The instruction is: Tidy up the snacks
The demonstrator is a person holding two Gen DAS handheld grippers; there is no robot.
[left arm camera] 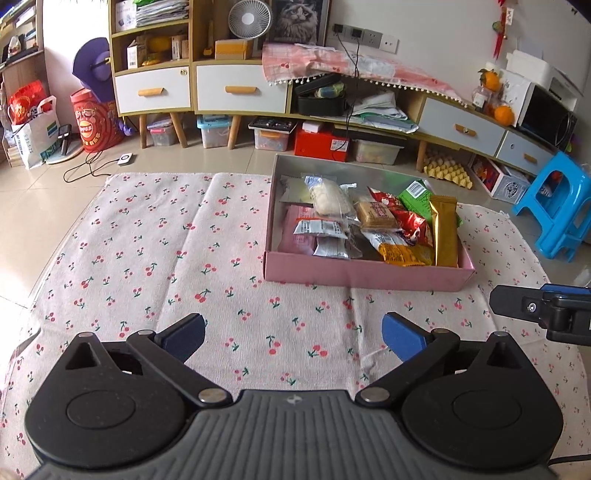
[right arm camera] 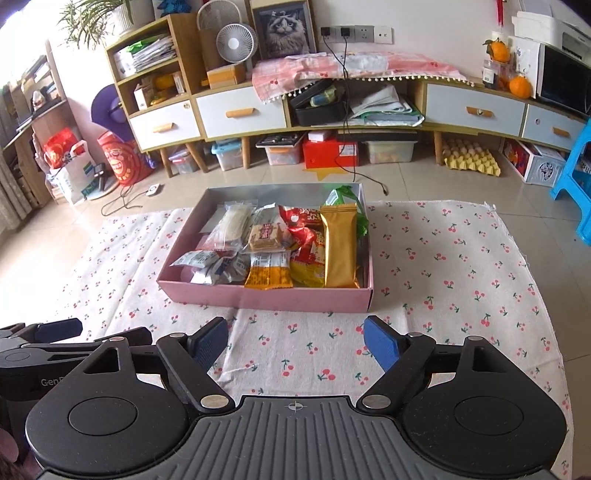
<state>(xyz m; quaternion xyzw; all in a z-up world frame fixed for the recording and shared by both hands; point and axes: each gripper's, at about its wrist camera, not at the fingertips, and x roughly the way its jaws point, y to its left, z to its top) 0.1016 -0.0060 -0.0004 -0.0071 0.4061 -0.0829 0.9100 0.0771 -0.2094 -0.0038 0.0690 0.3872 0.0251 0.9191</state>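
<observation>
A shallow pink box [right arm camera: 266, 297] with a silvery inside sits on a cherry-print cloth [right arm camera: 443, 258] spread over the surface, and it is packed with snacks. A long gold foil packet [right arm camera: 340, 251] lies along its right side, next to a red wrapper [right arm camera: 303, 236] with white characters too small to read, an orange-and-white packet [right arm camera: 267, 271] at the front wall, a clear pack of square biscuits [right arm camera: 264, 234] with a red label, a clear pack holding a pale roll [right arm camera: 232, 221], small grey-white sachets [right arm camera: 207, 264] at the front left, and a green packet [right arm camera: 341, 195] poking up at the back right. Printing on the sachets shows as dark blocks that cannot be made out. The left gripper [left arm camera: 293, 336] hovers above bare cloth in front and to the left of the box, its blue fingers [left arm camera: 402, 338] spread wide with nothing between them. The right gripper [right arm camera: 295, 343] hangs just before the box's front wall, its fingers also well apart and empty; the two tools are side by side, and the letters "Gen" show on the left one's body in the right wrist view. Behind the cloth is a tiled floor [right arm camera: 406, 181] and a long low cabinet [right arm camera: 476, 107] with white and pale blue drawers. On or by it are a white desk fan [right arm camera: 236, 42], a framed cat picture [right arm camera: 282, 31], oranges [right arm camera: 519, 86], a yellow egg tray [right arm camera: 471, 158] and a blue plastic stool [left arm camera: 557, 206].
</observation>
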